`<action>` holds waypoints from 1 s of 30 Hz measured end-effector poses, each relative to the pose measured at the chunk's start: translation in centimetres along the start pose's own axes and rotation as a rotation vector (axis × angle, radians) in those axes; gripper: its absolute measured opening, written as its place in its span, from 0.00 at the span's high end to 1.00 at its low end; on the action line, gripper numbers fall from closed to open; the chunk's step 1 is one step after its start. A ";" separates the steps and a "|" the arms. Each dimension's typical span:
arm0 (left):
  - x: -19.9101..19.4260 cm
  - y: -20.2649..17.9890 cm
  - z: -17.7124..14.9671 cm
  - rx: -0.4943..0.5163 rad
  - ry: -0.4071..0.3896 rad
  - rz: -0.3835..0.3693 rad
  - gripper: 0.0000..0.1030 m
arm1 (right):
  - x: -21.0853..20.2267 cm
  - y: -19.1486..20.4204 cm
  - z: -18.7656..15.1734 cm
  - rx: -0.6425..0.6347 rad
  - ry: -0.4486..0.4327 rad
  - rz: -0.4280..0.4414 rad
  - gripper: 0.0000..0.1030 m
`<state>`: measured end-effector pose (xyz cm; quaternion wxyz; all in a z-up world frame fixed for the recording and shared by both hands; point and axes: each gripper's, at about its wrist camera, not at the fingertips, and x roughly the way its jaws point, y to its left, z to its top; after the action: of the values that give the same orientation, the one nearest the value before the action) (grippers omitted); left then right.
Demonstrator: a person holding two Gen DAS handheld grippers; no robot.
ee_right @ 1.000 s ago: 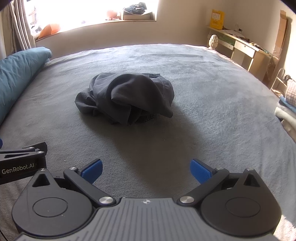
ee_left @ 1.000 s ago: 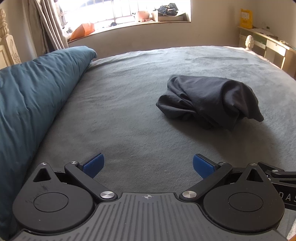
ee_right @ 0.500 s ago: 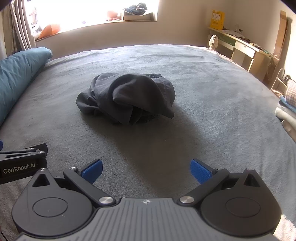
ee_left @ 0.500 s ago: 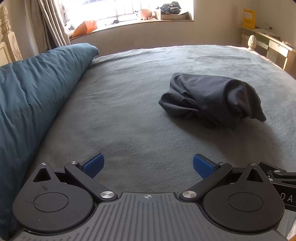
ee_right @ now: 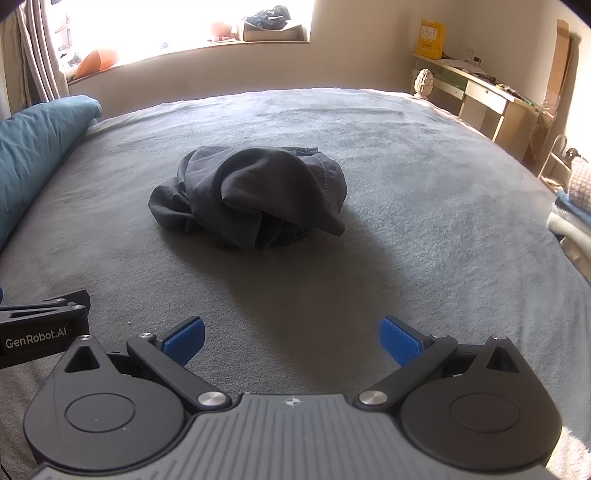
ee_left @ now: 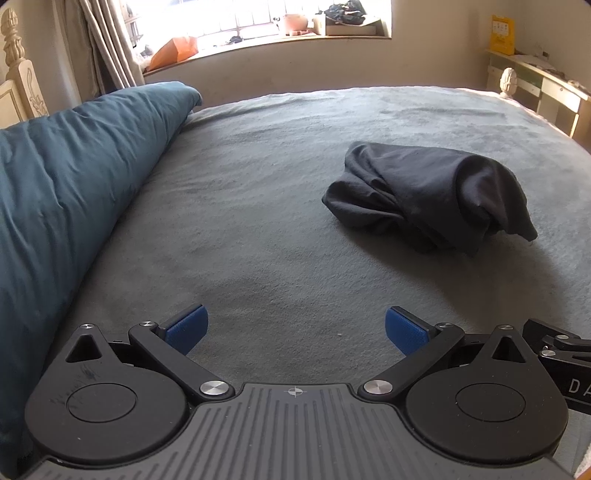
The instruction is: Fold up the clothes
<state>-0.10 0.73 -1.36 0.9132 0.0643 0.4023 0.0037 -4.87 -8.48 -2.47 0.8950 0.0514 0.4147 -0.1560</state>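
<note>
The left claw (ee_left: 294, 329) hangs low over a grey bed (ee_left: 258, 229), its blue-padded fingers (ee_left: 184, 328) spread wide and gripping nothing. The right claw (ee_right: 291, 338) hangs beside it in the same released pose, blue pads (ee_right: 400, 343) apart, nothing between them. Ahead of both lies a dark grey garment (ee_right: 251, 195), crumpled in a loose heap on the bedcover, well apart from either claw. In the left wrist view the heap (ee_left: 432, 197) sits forward and to the right; in the right wrist view it sits nearly straight ahead, slightly left of centre. A hemmed edge of the cloth faces the right claw, draped over bunched folds beneath. A long teal pillow (ee_left: 62, 177) runs along the left side of the bed, clear of the garment. Behind the bed, a bright window (ee_right: 177, 22) stands above a cluttered sill (ee_left: 266, 37), with a curtain (ee_left: 107, 44) at its left. A pale wooden desk (ee_right: 480, 92) stands against the far right wall, and folded textiles (ee_right: 570, 206) are stacked at the right edge of the right wrist view. Part of the other claw's black body, lettered "GenRobot.AI", shows at lower left there.
</note>
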 end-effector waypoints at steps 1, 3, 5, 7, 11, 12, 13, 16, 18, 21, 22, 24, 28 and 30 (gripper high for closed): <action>0.0 0.0 0.0 0.000 0.001 0.000 0.00 | 0.0 0.0 0.0 -0.001 -0.001 0.000 0.00; 0.1 0.0 -0.1 -0.001 0.003 0.000 0.00 | -0.1 0.0 0.0 -0.002 -0.003 -0.001 0.00; 0.1 0.1 -0.1 0.000 0.003 -0.001 0.00 | -0.1 -0.1 0.0 0.000 -0.003 -0.001 0.00; 0.0 0.1 -0.1 0.003 0.001 0.001 0.00 | -0.1 -0.1 0.1 0.001 -0.003 -0.002 0.00; 0.0 0.2 -0.1 0.003 0.004 -0.002 0.00 | -0.1 0.0 0.1 0.003 -0.003 -0.004 0.00; 0.0 0.1 -0.1 0.003 0.005 -0.002 0.00 | -0.1 0.0 0.1 0.002 -0.003 -0.004 0.00; 0.1 0.1 -0.1 0.003 0.006 -0.002 0.00 | -0.1 0.0 0.1 0.002 -0.003 -0.004 0.00; 0.1 0.1 0.0 0.004 0.006 -0.002 0.00 | -0.1 0.0 0.0 0.000 -0.003 -0.004 0.00; 0.1 0.1 -0.1 0.007 0.006 -0.001 0.00 | -0.1 0.1 0.0 0.000 -0.003 -0.003 0.00; 0.1 0.0 -0.1 0.010 0.007 -0.001 0.00 | 0.0 0.0 0.1 0.002 -0.003 -0.004 0.00; 0.1 0.0 -0.1 0.010 0.007 0.000 0.00 | 0.0 0.1 0.1 0.001 -0.003 -0.003 0.00; 0.1 0.0 -0.1 0.011 0.008 0.001 0.00 | 0.0 0.1 0.1 0.002 -0.003 -0.003 0.00; 0.2 0.0 -0.1 0.011 0.011 -0.002 0.00 | 0.1 0.2 0.1 0.002 -0.003 -0.003 0.00; 0.2 0.0 -0.2 0.013 0.012 -0.002 0.00 | 0.1 0.2 0.1 0.002 -0.003 -0.003 0.00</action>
<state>-0.12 0.76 -1.61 0.9104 0.0700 0.4079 0.0004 -4.72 -8.34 -2.50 0.8954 0.0514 0.4131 -0.1578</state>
